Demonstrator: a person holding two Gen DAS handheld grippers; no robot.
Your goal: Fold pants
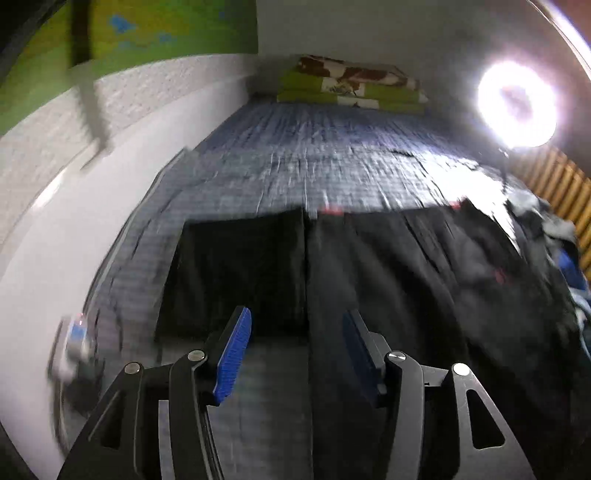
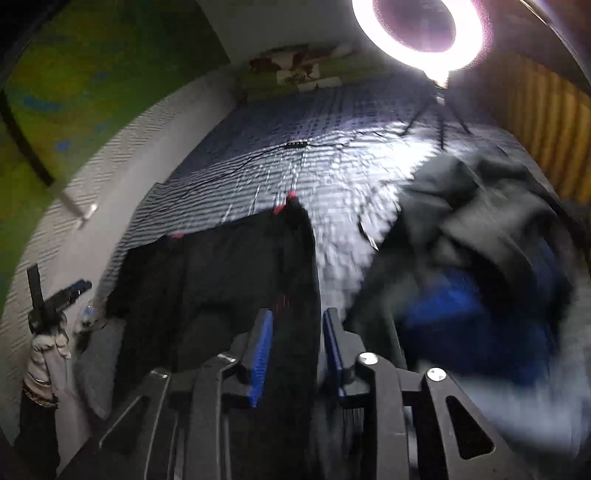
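Note:
Black pants (image 1: 388,266) with small red marks along the far edge lie spread flat on the blue checked bed sheet (image 1: 295,155). My left gripper (image 1: 297,314) hovers above their near left part, open, with nothing between its blue pads. In the right wrist view the pants (image 2: 221,273) stretch to the left. My right gripper (image 2: 297,314) is over their right edge with its jaws a little apart and the pads off the cloth. The left gripper (image 2: 79,288) shows at the far left, held by a gloved hand. Both views are motion-blurred.
A heap of grey, black and blue clothes (image 2: 480,229) lies on the bed's right side. A bright ring light (image 2: 417,29) stands on a tripod beyond it. Folded green and brown blankets (image 1: 347,85) sit at the far end. A white wall (image 1: 37,258) borders the left side.

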